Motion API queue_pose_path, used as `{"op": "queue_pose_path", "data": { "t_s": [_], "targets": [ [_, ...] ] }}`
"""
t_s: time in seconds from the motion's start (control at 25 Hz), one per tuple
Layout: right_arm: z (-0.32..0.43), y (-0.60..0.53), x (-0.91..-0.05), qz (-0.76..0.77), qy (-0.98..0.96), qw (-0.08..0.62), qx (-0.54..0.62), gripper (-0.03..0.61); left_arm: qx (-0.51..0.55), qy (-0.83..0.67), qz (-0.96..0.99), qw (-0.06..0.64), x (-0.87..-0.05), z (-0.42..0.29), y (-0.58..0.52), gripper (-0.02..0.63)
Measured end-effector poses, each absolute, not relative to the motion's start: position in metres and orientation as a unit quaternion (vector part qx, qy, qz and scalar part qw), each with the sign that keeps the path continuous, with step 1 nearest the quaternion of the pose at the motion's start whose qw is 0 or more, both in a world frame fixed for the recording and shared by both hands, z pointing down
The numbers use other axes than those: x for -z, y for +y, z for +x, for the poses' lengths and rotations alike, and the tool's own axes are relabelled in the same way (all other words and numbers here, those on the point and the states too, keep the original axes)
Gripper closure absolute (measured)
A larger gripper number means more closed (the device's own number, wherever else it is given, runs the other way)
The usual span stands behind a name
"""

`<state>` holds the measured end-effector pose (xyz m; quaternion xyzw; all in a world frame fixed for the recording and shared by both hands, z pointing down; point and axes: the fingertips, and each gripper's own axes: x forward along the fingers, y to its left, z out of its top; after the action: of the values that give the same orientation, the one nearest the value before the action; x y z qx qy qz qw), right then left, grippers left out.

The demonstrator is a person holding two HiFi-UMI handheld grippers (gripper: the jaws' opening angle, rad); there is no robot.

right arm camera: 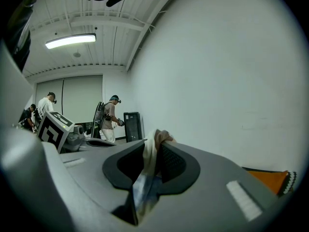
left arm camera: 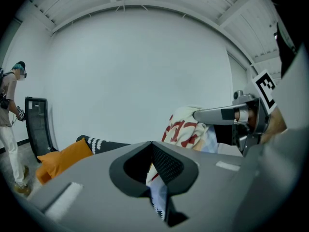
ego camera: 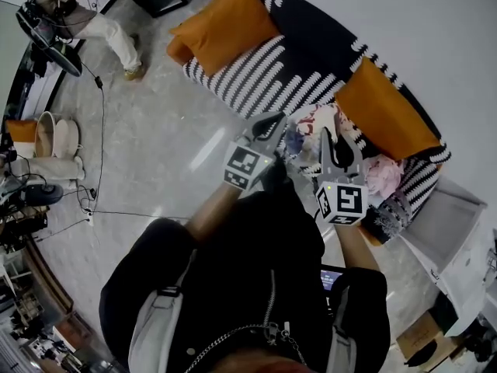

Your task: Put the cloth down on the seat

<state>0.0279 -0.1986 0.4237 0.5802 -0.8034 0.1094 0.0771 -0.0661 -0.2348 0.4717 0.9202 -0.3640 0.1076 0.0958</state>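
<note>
While both sets of jaws pinch it, the cloth (ego camera: 304, 134) hangs between the left hand-held gripper (ego camera: 268, 128) and the right hand-held gripper (ego camera: 334, 152). It sits just right of centre in the head view, above the striped sofa seat (ego camera: 260, 80) that runs between the orange cushions (ego camera: 225, 26). Each hand-held gripper is closed on a bunched edge of the fabric, which fills the narrow gap between its jaws. The fabric looks light, thin and limp, so it will likely sag and fold wherever unsupported, and it should not slip much on the textured jaw faces. Holding two separated edge points, as now, seems the best way to keep it spread while lowering it flat.
</note>
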Motion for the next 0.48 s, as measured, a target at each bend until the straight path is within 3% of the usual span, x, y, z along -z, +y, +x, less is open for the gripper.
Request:
{"op": "queue_pose_path", "data": {
  "t_s": [0.48],
  "targets": [
    [0.028,-0.272,-0.436,0.598,-0.787,0.075,-0.129,0.514,-0.130,-0.339,0.927,0.094,-0.474,-0.065,-0.314,0.604]
  ]
}}
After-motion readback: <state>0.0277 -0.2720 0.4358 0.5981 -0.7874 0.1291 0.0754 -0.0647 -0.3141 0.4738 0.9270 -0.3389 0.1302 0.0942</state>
